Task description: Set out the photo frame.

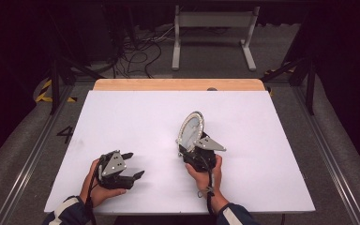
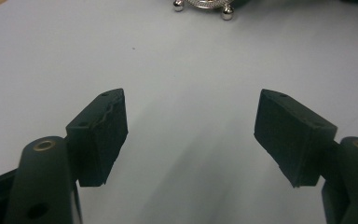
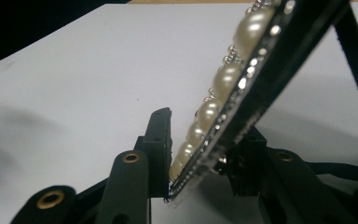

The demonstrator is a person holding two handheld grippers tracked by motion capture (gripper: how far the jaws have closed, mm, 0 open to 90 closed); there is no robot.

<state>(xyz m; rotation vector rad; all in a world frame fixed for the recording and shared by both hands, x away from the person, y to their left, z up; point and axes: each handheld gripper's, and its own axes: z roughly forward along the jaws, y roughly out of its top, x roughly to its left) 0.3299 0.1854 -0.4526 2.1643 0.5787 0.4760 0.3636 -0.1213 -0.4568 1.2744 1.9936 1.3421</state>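
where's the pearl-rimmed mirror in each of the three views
High view: the pearl-rimmed mirror stands tilted right of centre, its lower edge in the right claw.
Left gripper view: a sliver of its pearl rim and two silver ball feet at the top edge, beyond the open left claw.
Right gripper view: edge-on, running diagonally from bottom centre to upper right.
Shared landmark: the white tabletop.

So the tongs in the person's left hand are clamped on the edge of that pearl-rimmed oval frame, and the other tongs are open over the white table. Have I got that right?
Not quite: the tongs in the person's right hand grip the pearl-rimmed oval frame; the right gripper view shows its edge between the pads. The left tongs are open over the white table, as the left gripper view shows.
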